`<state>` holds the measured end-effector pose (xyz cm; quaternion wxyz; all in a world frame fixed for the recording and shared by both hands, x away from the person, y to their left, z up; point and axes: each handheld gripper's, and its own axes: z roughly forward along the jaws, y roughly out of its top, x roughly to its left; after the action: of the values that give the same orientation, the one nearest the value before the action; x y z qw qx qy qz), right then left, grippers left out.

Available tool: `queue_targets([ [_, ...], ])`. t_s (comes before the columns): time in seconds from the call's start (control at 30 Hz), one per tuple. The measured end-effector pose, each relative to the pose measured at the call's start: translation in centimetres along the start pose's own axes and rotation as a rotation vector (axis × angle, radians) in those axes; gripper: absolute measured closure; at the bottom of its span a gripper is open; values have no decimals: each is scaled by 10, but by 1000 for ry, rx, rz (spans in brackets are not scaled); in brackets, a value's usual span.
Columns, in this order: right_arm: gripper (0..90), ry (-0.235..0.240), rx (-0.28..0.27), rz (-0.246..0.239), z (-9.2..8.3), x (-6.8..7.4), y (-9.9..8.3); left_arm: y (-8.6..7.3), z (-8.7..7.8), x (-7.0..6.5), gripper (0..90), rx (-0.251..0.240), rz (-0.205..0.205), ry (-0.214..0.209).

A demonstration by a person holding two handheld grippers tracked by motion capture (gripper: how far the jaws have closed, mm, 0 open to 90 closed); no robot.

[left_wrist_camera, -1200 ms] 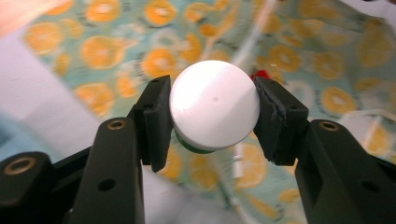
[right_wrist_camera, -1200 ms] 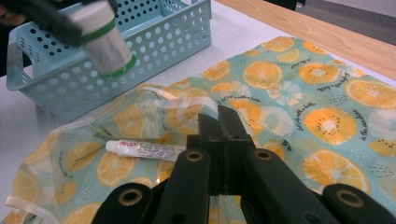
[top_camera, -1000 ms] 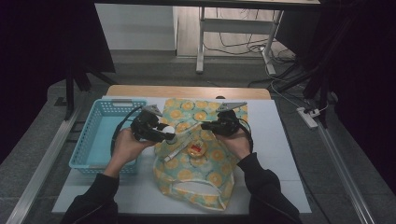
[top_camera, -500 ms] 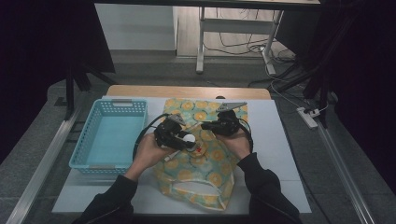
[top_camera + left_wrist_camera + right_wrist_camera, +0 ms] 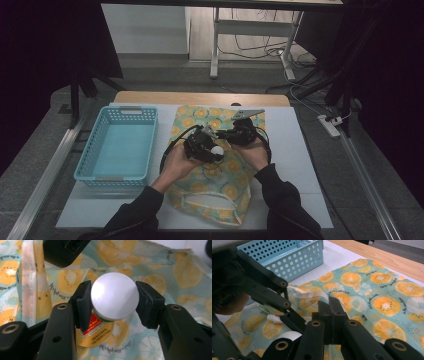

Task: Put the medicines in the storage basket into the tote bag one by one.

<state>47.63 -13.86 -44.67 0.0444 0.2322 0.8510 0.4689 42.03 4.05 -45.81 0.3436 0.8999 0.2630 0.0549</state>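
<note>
A small bottle with a round white cap (image 5: 114, 297) and a red and gold label sits between the jaws of the left gripper (image 5: 112, 302), which are clamped on the cap from both sides. In the high view the bottle (image 5: 217, 150) hangs over the middle of the fruit-print cloth bag (image 5: 210, 175), at the bag's opening. The bag, turquoise with orange and lemon slices, lies flat on the white mat (image 5: 300, 165) that covers the table, reaching from the far edge toward the near edge, its looped handle at the near end.

The right gripper (image 5: 331, 305) has its jaws pressed together on the pale hem of the bag's opening (image 5: 312, 295), holding a fold of cloth raised. In the high view it sits just beside the left gripper (image 5: 210, 150), the two (image 5: 240, 135) almost touching over the bag.

A light blue perforated basket (image 5: 120, 145) stands on the mat's left side, just beside the bag. Bare wood of the table (image 5: 200, 97) shows along the far edge.
</note>
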Motion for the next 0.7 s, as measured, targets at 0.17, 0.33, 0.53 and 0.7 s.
queue_targets([
  [0.17, 900, 1, 0, 0, 0, 0, 0, -3, 5, 6, 499, 6, -16, 26],
  [0.33, 900, -1, 3, 3, 1, 0, -1, -7, 12, 11, 499, 19, -30, 43],
  [0.53, 900, -1, 6, 1, 2, 0, -1, -7, 13, 13, 493, 13, -42, 37],
  [0.7, 900, 1, 7, -2, 2, 0, -1, -6, 11, 13, 430, 0, -53, 52],
])
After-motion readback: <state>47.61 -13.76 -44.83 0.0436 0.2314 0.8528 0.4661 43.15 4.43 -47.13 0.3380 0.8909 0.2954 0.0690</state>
